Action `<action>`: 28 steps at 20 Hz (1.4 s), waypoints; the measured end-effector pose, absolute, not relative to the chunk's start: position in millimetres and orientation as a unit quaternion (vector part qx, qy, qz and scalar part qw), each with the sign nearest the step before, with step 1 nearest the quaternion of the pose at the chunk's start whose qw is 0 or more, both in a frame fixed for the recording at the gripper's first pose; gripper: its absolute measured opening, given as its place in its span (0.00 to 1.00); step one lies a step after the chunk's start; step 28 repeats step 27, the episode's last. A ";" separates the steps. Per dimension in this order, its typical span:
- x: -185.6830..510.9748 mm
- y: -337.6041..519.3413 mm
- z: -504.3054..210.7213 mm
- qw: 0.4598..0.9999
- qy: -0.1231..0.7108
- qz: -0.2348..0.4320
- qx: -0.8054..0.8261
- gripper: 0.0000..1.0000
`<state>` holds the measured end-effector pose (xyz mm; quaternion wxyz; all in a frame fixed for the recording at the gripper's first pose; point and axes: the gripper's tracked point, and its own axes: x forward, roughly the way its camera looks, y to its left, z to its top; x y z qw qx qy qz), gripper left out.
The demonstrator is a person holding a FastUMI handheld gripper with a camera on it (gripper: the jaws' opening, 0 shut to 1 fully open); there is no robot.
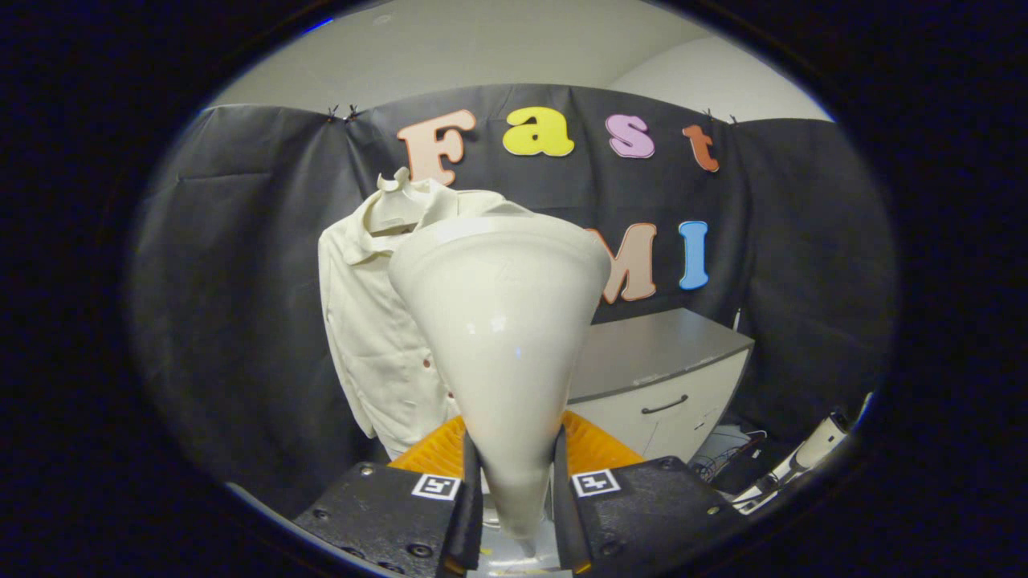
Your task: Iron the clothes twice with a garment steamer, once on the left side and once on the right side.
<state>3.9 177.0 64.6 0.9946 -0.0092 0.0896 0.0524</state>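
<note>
A cream garment steamer [502, 337] with a wide, cone-shaped head rises between my fingers, its narrow handle pinched on both sides. My gripper [514, 498] is shut on that handle. Beyond the steamer head hangs a cream button-up shirt [373, 321] against the black cloth wall; its left half and collar show, while the steamer head hides the right half. The head stands short of the shirt, and I cannot tell how wide the gap is.
A grey-topped white cabinet [666, 377] with a drawer handle stands to the right of the shirt. Beyond my right finger, low down, lie cables [727, 457] and a white device [811, 453].
</note>
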 end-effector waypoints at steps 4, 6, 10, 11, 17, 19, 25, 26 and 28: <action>-3.4 157.6 43.1 0.993 0.102 0.053 0.003 0.36; -4.3 153.2 36.1 0.993 0.104 0.057 0.002 0.37; -3.0 147.4 29.3 0.993 0.104 0.045 0.011 0.36; -1.0 146.8 31.0 0.994 0.099 0.040 0.013 0.36; 14.4 158.0 36.3 0.995 0.100 0.027 0.009 0.36; 17.4 163.6 38.9 0.995 0.098 0.028 0.007 0.36; 25.1 180.2 39.6 0.995 0.089 0.041 0.001 0.36; 27.2 179.2 39.0 0.995 0.088 0.041 -0.005 0.36; 26.4 177.9 36.0 0.995 0.090 0.040 -0.011 0.36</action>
